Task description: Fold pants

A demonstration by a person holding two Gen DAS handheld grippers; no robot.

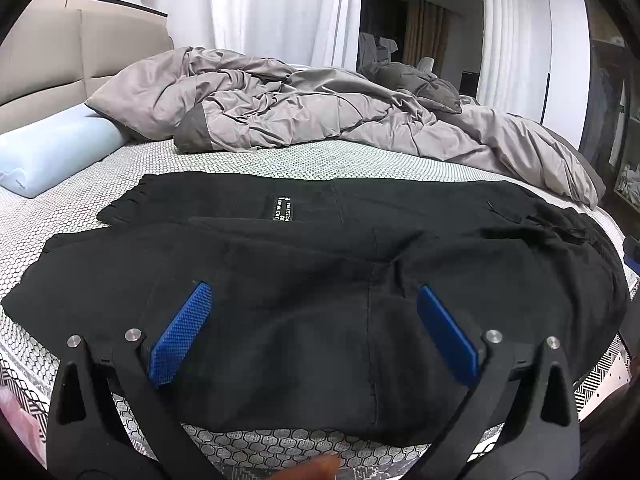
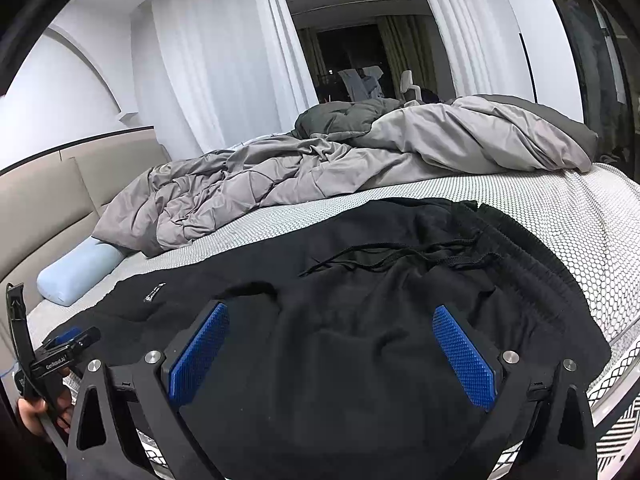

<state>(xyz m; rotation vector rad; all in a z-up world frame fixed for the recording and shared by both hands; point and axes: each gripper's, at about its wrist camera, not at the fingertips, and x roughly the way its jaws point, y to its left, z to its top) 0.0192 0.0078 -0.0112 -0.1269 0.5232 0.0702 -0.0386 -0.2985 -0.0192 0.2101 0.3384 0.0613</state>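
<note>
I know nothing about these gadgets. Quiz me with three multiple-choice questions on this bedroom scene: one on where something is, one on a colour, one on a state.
1. Where do the black pants lie?
A. on the mattress
B. on the floor
C. on a chair

2. What colour is the pillow?
A. red
B. light blue
C. yellow

3. How are the left tongs and right tongs?
A. both open
B. both shut
C. one shut

Answers: 1 A, they spread over the patterned mattress; 2 B, pale blue beside the headboard; 3 A, the blue pads stand wide apart, gripping nothing.
</note>
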